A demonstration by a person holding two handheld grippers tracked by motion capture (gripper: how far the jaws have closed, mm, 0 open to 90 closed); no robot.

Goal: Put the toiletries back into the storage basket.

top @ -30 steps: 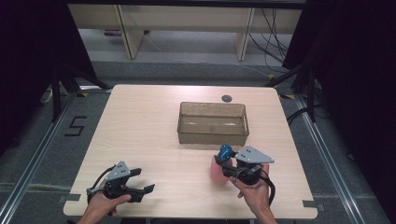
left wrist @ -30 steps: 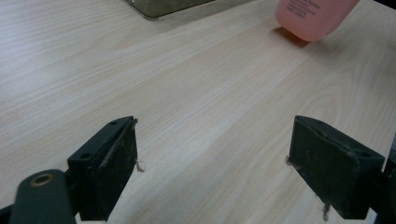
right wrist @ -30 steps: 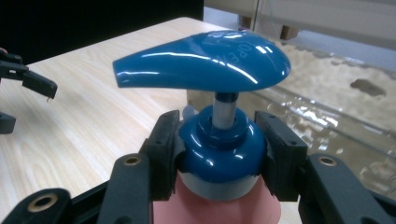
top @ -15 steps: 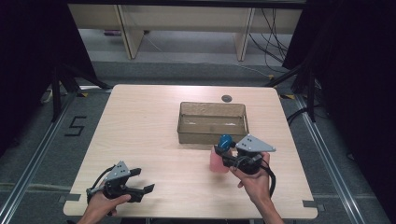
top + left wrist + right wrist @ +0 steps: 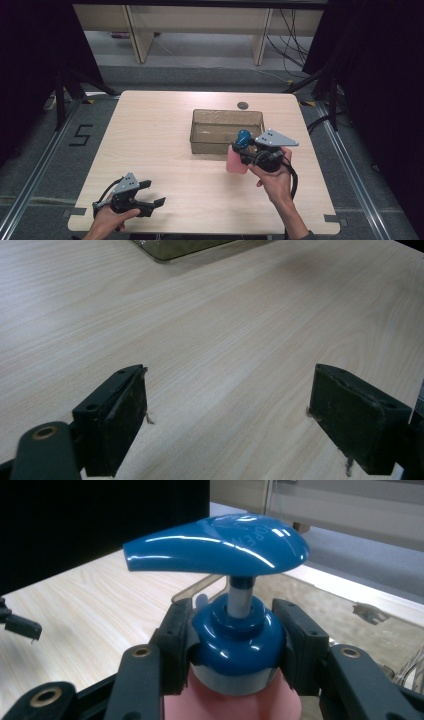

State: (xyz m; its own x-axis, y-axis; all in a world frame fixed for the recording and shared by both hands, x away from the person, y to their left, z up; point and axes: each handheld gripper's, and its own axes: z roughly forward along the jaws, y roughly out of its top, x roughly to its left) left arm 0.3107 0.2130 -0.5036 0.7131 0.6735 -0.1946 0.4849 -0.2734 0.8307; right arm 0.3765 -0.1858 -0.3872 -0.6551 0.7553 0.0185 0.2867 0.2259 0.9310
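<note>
A pink pump bottle (image 5: 235, 161) with a blue pump head (image 5: 220, 545) hangs above the table, just in front of the clear bin (image 5: 200, 136). My right gripper (image 5: 248, 154) is shut on its blue collar (image 5: 237, 647), one jaw on each side. The bottle stays upright. My left gripper (image 5: 150, 194) rests low at the table's front left, open, with bare wood between its pads (image 5: 122, 415). In the left gripper view, a corner of the bin (image 5: 180, 247) shows far ahead.
The light wooden table (image 5: 150, 125) has a dark round grommet (image 5: 243, 105) behind the bin. Black curtains and shelving legs stand beyond the far edge. Floor rails run along both sides of the table.
My right gripper has carried the pump bottle forward and up, from the front right of the table to the bin's near right corner. The left gripper has stayed put.
</note>
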